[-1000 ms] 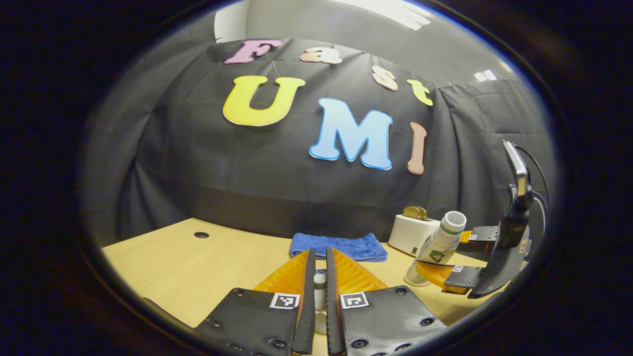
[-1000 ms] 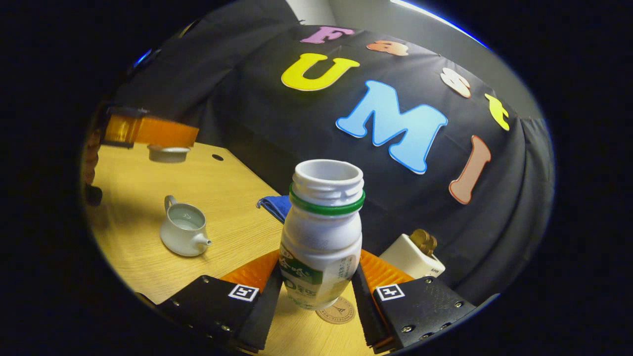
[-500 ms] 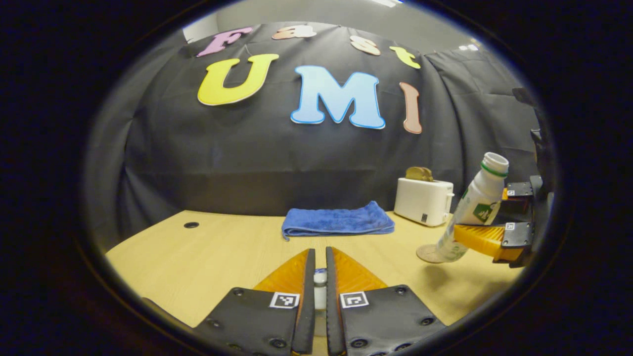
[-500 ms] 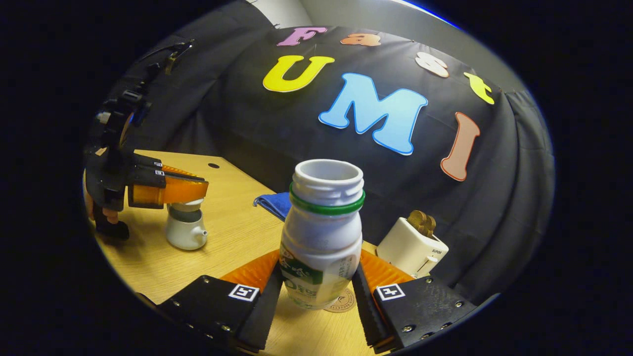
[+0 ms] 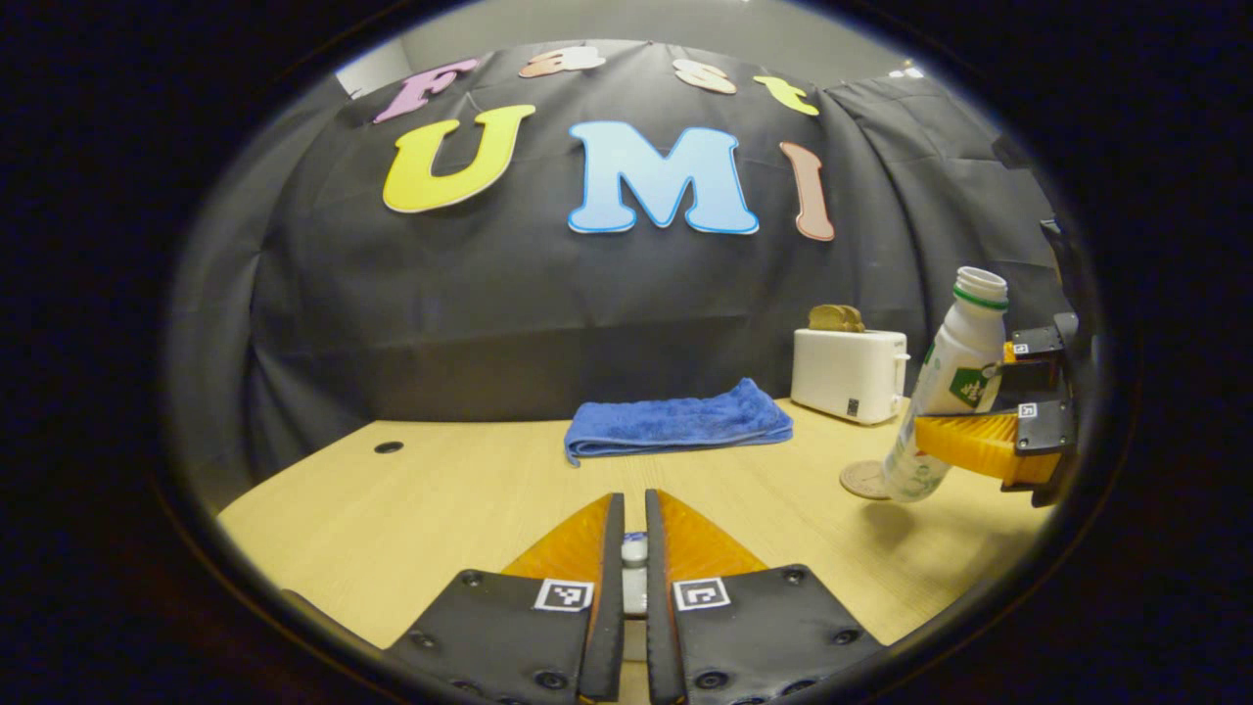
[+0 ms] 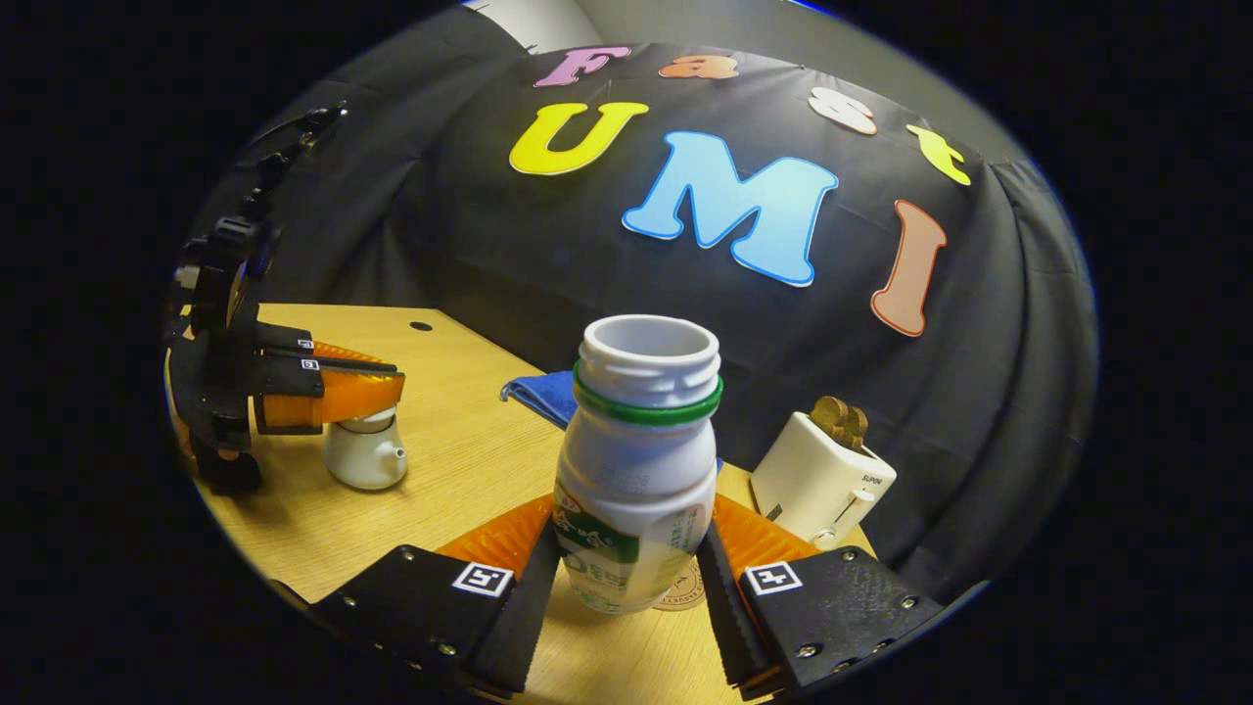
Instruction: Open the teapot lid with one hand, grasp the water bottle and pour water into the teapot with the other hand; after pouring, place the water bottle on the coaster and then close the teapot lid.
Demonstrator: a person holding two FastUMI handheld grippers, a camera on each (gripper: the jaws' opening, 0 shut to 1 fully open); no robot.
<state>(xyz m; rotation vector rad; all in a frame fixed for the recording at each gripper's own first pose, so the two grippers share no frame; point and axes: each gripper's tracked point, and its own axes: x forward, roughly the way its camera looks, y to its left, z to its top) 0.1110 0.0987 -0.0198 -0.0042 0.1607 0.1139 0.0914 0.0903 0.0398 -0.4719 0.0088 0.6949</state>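
My left gripper [image 5: 633,504] is shut on the knob of the white teapot lid [image 5: 634,553], seen between its fingers. In the right gripper view the left gripper [image 6: 377,387] holds that lid [image 6: 367,423] down at the mouth of the white teapot [image 6: 367,462] at the table's left. My right gripper [image 6: 634,509] is shut on the white water bottle [image 6: 641,460], which has a green neck ring and no cap. The bottle [image 5: 945,392] leans a little, its base just over the round coaster [image 5: 863,479]. I cannot tell if they touch.
A folded blue towel [image 5: 675,421] lies at the back of the wooden table [image 5: 440,490]. A white toaster [image 5: 847,372] with bread in it stands back right, just behind the coaster. A small round hole [image 5: 388,447] is in the table at the back left.
The left gripper has come down with the lid, from above the open teapot to its mouth. The right gripper has lowered the bottle towards the coaster.
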